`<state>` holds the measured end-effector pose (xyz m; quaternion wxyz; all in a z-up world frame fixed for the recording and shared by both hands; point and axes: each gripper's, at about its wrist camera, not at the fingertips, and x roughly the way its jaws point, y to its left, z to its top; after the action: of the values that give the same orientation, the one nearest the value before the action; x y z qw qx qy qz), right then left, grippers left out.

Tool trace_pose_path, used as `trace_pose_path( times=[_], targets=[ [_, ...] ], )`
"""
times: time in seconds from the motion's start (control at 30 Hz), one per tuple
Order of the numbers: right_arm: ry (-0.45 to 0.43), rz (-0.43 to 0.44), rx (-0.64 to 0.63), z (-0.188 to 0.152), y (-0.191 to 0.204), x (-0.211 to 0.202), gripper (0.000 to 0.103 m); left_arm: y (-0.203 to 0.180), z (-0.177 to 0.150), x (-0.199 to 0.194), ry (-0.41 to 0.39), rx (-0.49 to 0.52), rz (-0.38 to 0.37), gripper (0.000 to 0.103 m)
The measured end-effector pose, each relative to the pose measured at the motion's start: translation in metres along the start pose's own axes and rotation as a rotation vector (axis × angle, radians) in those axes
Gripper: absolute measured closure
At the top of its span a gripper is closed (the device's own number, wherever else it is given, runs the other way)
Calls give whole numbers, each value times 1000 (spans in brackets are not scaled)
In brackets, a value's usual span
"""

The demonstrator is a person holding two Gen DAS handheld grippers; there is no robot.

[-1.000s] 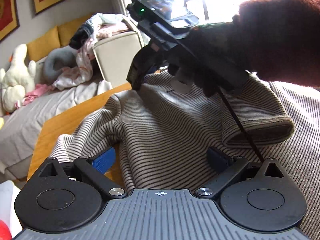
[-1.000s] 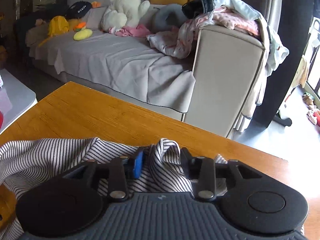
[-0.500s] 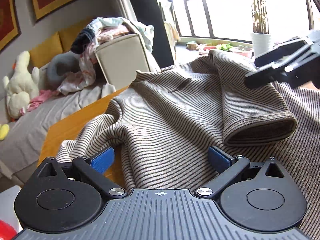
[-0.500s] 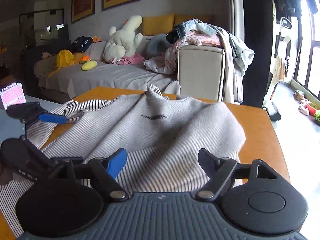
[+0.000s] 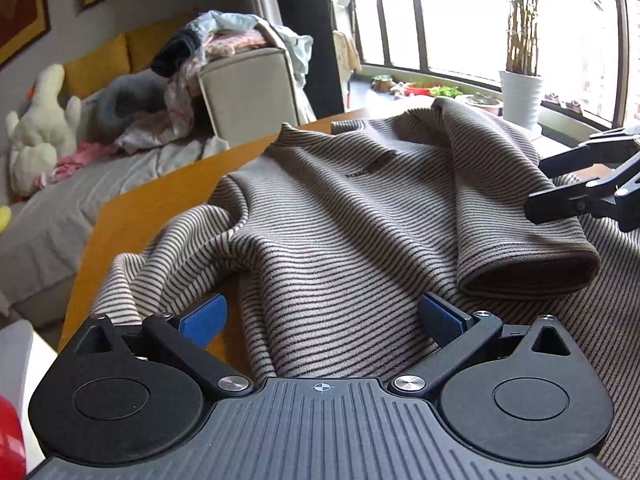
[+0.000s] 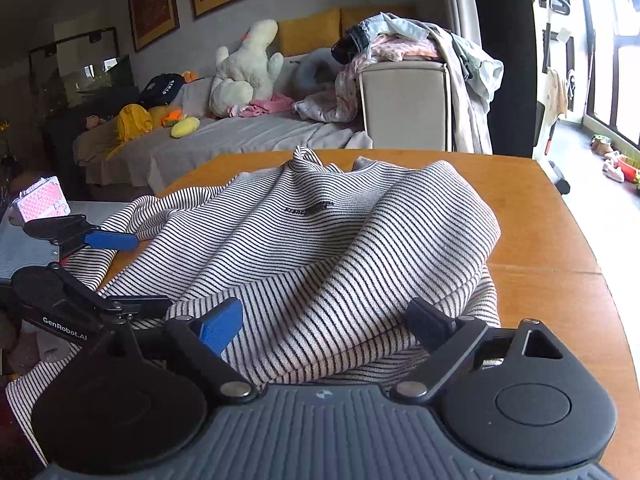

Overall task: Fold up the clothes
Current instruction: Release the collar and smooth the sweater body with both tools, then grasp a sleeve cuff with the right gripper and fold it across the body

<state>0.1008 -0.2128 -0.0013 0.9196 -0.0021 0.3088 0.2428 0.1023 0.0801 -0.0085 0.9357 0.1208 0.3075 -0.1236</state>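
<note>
Both grippers are spread wide and grip nothing. The left gripper (image 5: 323, 320) hovers over the near edge of the striped sweater (image 5: 360, 208), the right gripper (image 6: 326, 320) likewise. The sweater lies rumpled on the wooden table (image 6: 560, 240), one sleeve (image 5: 516, 216) folded across its front.

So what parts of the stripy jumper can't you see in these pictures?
- Striped sweater bottom hem: left wrist view, hidden behind the left gripper body.
- Chest lettering: right wrist view, too small to read fully.
- Its left sleeve end: right wrist view, cut off by the frame edge.
</note>
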Motion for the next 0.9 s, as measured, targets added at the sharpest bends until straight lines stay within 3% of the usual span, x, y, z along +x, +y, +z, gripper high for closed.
trace_pose_path(
  times=[0.1, 0.2, 0.37, 0.43, 0.57, 0.83, 0.9],
  targets=[
    [26, -41, 7, -3, 7, 1, 8, 10, 0, -4, -1, -47, -11, 0],
    [33, -59, 12, -4, 8, 2, 8, 15, 9, -11, -57, -94, -45, 0],
    [41, -41, 42, -3, 0, 4, 5, 14, 26, -21, -196, -217, -190, 0],
    [40, -40, 41, -3, 0, 3, 5, 9, 28, -11, -183, -208, -200, 0],
    [46, -30, 40, -2, 1, 4, 2, 10, 18, 18, -44, -270, -176, 0],
    [65, -45, 13, -1, 5, 5, 0, 8, 16, 24, 11, -284, -113, 0],
    [64, -82, -7, 1, 7, 2, 0, 8, 15, 23, 14, -284, -111, 0]
  ],
)
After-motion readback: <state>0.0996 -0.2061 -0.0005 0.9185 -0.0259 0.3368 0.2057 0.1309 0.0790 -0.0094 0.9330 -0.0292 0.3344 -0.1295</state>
